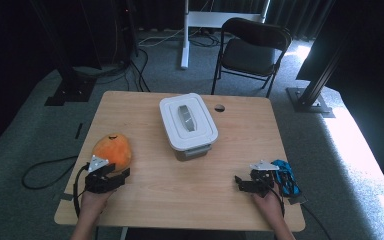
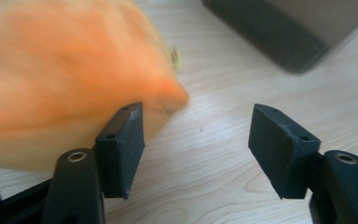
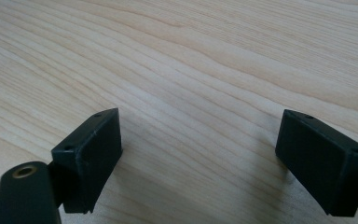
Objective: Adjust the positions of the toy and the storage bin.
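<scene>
A soft orange pouch lies near the table's left edge. My left gripper sits just in front of it, held by a hand. In the left gripper view the jaws of that gripper stand open over bare wood, and the blurred orange pouch bulges behind and beside the left jaw, not between the pads. A white-lidded grey bin with a recessed handle stands mid-table. My right gripper rests near the front right, and its jaws are open with only wood grain between them.
A blue object lies at the table's right edge beside the right hand. The bin's dark grey corner shows beyond the left gripper. A small round hole marks the wooden tabletop. A black folding chair stands behind the table.
</scene>
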Action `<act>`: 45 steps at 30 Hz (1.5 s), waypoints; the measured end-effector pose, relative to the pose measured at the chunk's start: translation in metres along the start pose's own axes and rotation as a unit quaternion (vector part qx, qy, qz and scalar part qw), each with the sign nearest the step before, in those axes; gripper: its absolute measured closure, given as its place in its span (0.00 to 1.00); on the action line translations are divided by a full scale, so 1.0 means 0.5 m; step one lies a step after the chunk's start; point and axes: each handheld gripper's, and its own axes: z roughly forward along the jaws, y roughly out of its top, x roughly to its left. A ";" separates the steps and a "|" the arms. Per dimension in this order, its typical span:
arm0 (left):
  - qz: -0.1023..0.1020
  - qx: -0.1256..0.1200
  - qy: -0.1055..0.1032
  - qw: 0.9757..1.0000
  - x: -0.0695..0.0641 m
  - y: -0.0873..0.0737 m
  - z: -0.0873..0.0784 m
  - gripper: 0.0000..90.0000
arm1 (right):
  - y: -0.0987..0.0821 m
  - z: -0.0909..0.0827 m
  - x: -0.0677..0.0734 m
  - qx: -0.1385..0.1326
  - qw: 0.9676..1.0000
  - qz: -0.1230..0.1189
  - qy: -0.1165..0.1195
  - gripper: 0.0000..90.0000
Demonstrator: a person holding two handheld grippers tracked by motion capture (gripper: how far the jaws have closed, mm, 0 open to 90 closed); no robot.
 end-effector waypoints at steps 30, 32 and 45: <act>0.014 0.037 0.129 0.991 0.052 0.055 0.058 0.26 | 0.000 0.000 0.000 0.000 1.000 0.000 0.000 0.15; 0.015 0.035 0.132 0.990 0.053 0.049 0.061 0.30 | 0.000 0.000 0.000 0.000 1.000 0.000 0.000 0.15; 0.019 0.034 0.130 0.991 0.056 0.031 0.062 0.70 | 0.000 0.000 0.000 0.000 1.000 0.000 0.000 0.15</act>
